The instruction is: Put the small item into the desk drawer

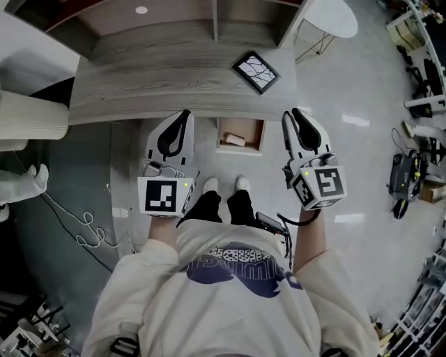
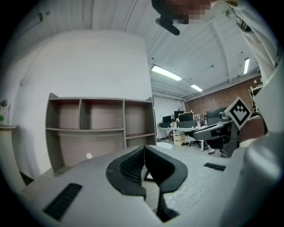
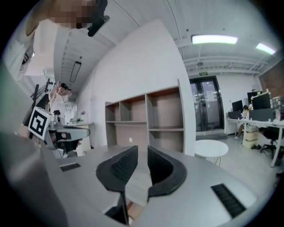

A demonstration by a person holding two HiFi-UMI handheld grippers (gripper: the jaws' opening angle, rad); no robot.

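You are standing at a grey wood-grain counter (image 1: 139,77) with a framed picture (image 1: 256,71) on it toward your right. An open shelf unit (image 2: 88,128) stands at the counter's back against a white wall. The floor (image 1: 348,160) is pale and glossy, with a white round table (image 1: 334,17) off to the right and a loose cable (image 1: 83,226) to your left.

The small item (image 1: 235,139) is pale cream, short and roll-shaped. It lies on its side inside the drawer (image 1: 262,136), which stands open below the counter's front edge and is brown inside.

From above, your two tools flank that drawer. Your left hand-held gripper (image 2: 144,148) has its jaws tip to tip with nothing in them. Your right hand-held gripper (image 3: 142,150) has its jaws a little apart with nothing between them.
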